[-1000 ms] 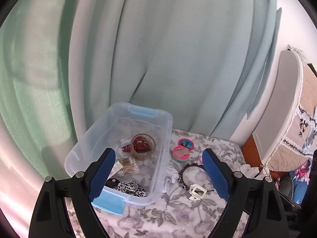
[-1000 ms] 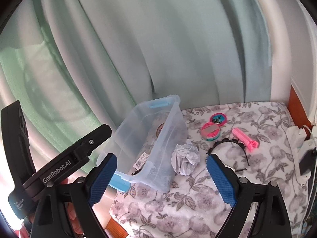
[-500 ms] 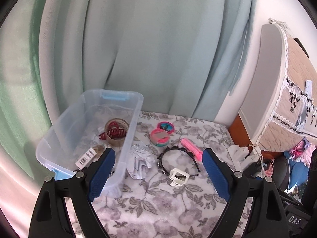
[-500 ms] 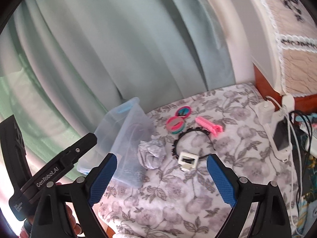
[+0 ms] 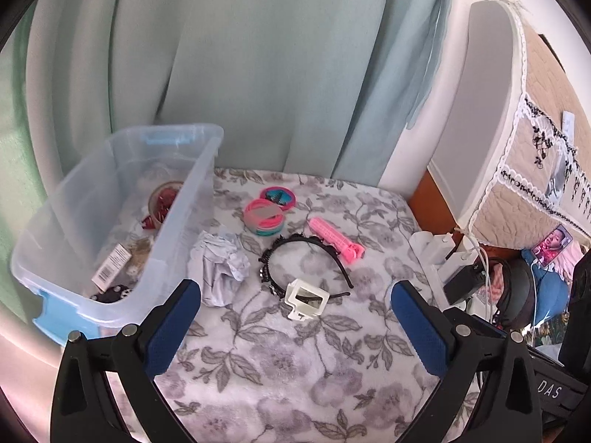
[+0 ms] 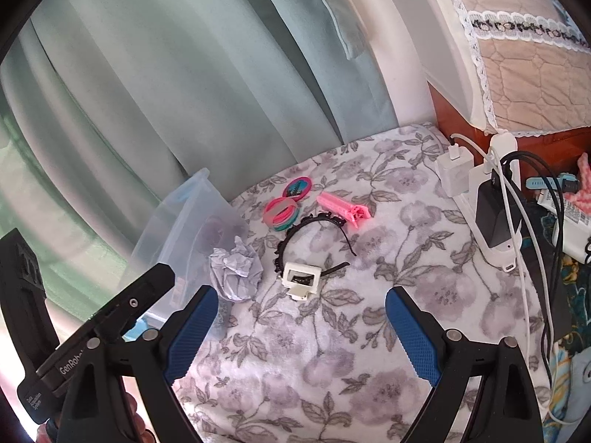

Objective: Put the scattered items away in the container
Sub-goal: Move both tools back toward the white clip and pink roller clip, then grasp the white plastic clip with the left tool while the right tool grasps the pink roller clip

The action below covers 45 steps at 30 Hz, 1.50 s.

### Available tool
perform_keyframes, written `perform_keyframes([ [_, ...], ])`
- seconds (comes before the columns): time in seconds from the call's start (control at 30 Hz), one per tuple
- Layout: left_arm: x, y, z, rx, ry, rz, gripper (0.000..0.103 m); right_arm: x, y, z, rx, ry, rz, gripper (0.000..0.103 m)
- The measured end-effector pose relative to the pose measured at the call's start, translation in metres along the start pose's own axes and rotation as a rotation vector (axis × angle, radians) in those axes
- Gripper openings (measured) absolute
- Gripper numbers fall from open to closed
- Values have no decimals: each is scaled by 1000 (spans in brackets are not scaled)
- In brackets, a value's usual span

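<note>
A clear plastic bin (image 5: 177, 199) with blue latches stands at the left of the floral blanket and holds several small items; it also shows in the right wrist view (image 6: 184, 217). Loose on the blanket lie a crumpled paper ball (image 5: 219, 265) (image 6: 236, 271), a white hair claw (image 5: 306, 299) (image 6: 301, 278), a black headband (image 5: 299, 256) (image 6: 314, 236), a pink clip (image 5: 334, 240) (image 6: 341, 206), a stack of pink and teal hair ties (image 5: 264, 217) (image 6: 282, 212) and a round pink lid (image 5: 277, 196). My left gripper (image 5: 295, 323) and right gripper (image 6: 297, 319) are both open and empty, hovering near the white claw.
Pale green curtains hang behind the blanket. A white power strip with chargers and cables (image 6: 487, 199) (image 5: 454, 258) lies along the right edge. A padded headboard (image 5: 517, 118) rises at the right. The left gripper's body (image 6: 92, 328) shows at the lower left of the right wrist view.
Both grippers have swung right from the bin and come lower and closer over the scattered items. Both stayed open and empty.
</note>
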State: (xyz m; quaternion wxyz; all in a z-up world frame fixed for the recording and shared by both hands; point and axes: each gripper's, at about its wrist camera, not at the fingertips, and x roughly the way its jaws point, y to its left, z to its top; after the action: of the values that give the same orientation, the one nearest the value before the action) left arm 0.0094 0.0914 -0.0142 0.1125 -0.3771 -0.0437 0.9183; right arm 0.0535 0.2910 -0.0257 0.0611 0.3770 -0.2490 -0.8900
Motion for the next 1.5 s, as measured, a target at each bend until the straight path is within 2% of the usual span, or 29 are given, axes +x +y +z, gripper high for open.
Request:
perform_keyframes([
  [0.3,64,9,-16,-44,163,58,103,48,-23,-2,-40,99,-57,94],
  [0.43,86,11,-23,-44,205,66,103,66,-35,-3,-33,132,-71,94],
  [0.7,124,1,-28,37,246,83,102,91,-55,0,2,170,-86,94],
  [0.97,154,-6,-25,66,267,76,101,114,-64,15,-2,184,-95,94],
  [1.2,170,-18,-29,92,278,55,97,137,-65,35,-58,193,-98,94],
  [1.4,186,-18,-29,95,295,52,82,159,-66,50,-112,204,-93,94],
  [1.5,190,-16,-29,83,296,42,79,170,-65,57,-137,207,-89,94],
])
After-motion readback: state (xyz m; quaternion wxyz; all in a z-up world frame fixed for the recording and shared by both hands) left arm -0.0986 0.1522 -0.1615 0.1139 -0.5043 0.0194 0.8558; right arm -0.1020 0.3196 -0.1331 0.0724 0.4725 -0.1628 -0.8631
